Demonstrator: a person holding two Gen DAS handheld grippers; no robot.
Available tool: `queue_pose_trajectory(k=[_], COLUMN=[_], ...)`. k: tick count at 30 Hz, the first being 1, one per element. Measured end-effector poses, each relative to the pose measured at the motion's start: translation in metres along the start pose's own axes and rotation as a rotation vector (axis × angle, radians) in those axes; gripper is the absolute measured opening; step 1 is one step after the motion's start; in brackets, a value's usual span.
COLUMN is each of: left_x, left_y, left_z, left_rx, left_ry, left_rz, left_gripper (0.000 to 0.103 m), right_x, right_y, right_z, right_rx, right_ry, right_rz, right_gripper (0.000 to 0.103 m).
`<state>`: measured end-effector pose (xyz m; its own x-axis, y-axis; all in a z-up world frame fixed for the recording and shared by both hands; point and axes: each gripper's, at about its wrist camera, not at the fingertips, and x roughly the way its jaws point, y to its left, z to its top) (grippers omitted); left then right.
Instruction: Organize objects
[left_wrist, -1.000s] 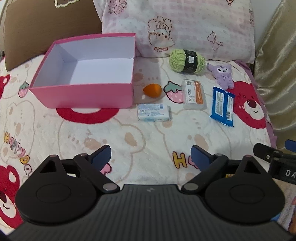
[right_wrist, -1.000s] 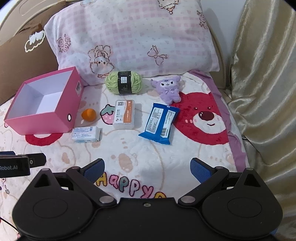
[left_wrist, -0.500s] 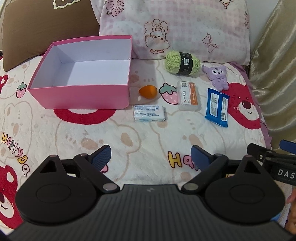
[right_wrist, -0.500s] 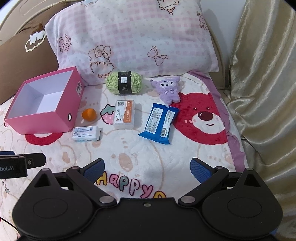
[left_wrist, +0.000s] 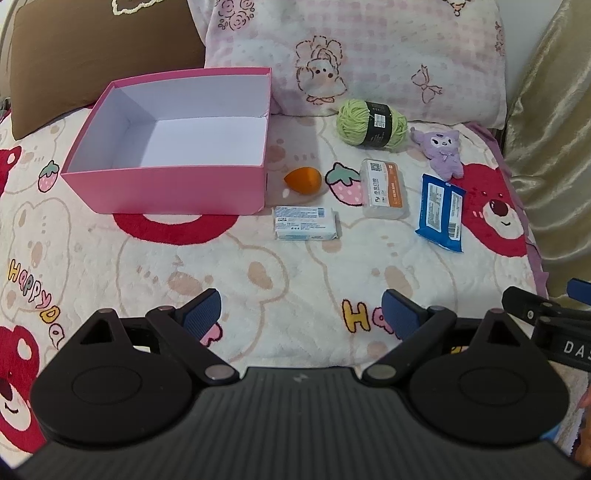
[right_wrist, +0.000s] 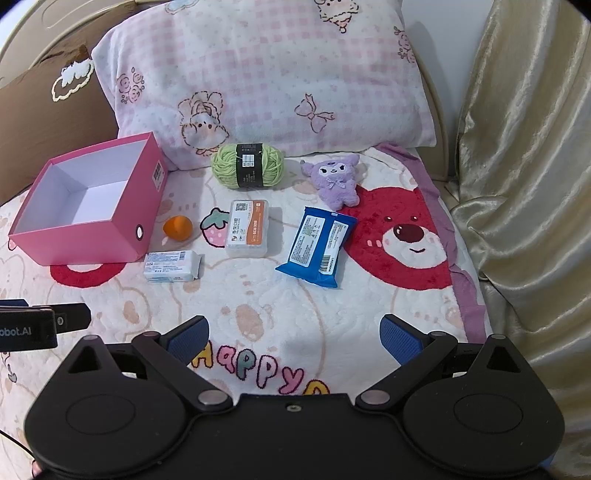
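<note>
Bed blanket holds an empty pink box at 10 o'clock; only the right view shows its barcoded side. Left claw and right claw gape over bare blanket

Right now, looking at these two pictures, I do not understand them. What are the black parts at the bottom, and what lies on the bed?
Each black part is a hand-held gripper with two blue-tipped fingers; a person carries one in each hand. A camera on each looks forward along the fingers, so one picture comes from the left gripper and one from the right gripper. Both are open and hold nothing. On the blanket stand an empty pink box and, right of it, an orange sponge, a white packet, a clear case, green yarn, a purple plush and a blue pack.
</note>
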<state>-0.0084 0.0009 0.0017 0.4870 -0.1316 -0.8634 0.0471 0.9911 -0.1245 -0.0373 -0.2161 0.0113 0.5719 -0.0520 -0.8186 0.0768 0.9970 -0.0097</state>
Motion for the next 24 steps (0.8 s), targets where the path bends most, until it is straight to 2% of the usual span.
queue_pose_trajectory(k=[24], left_x=[0.0069], left_y=[0.0041], left_z=[-0.0032], left_rx=[-0.005], left_ry=[0.02], left_rz=[0.005], left_gripper=[0.097], right_x=[-0.001], right_y=[0.0016], right_z=[-0.0014], right_rx=[-0.001], right_ry=[-0.01], right_rz=[-0.015], right_gripper=[0.101])
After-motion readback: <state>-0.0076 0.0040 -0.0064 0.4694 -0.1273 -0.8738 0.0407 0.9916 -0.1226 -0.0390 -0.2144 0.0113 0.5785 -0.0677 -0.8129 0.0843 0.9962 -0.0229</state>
